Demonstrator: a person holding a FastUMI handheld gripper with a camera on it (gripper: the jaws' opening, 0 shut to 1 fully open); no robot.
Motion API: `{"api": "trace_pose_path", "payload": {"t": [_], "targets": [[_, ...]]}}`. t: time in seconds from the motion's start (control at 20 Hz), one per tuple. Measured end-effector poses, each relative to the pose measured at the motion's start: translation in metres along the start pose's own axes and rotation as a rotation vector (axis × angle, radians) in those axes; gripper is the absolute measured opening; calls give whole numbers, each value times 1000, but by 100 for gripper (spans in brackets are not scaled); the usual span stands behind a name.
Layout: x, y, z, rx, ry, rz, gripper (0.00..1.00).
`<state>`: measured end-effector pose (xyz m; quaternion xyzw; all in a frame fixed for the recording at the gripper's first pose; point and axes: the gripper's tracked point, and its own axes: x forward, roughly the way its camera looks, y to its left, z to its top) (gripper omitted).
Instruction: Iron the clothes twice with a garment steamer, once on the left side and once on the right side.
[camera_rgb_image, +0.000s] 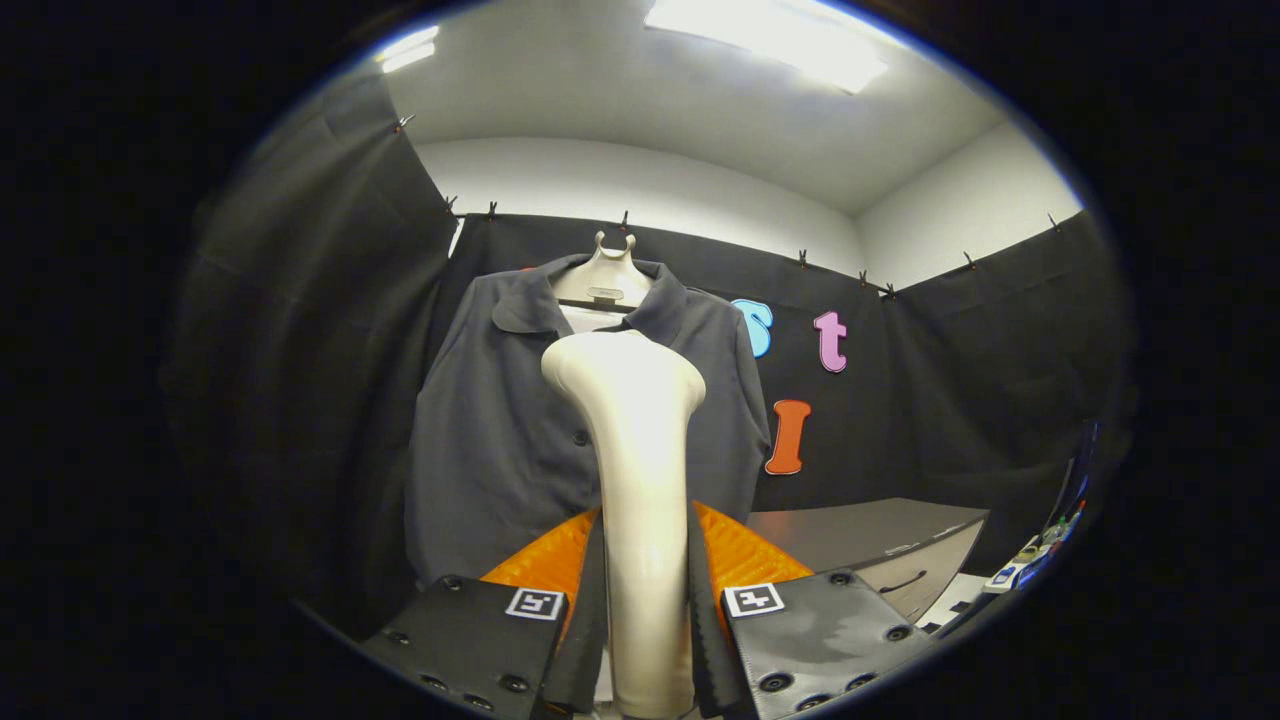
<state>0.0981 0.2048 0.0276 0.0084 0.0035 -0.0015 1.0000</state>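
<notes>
We have the gripper (645, 600) clamped on the cream garment steamer (635, 480), both fingers pressing its handle, head pointing up. Just beyond it hangs the dark grey button-up shirt (500, 430) on a hanger (603, 280); steamer head looks close to the shirt front, contact unclear.

Claw (645, 600) clamped on steamer (635, 450) before shirt (490, 440)

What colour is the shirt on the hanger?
Dark grey, plain, with dark buttons. The shirt shows best in the gripper view, beyond the cream steamer that the gripper grips.
</notes>
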Motion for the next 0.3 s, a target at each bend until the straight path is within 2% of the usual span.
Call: {"api": "trace_pose_path", "payload": {"t": [0.3], "targets": [[2, 0, -1, 0, 2, 2, 45]]}}
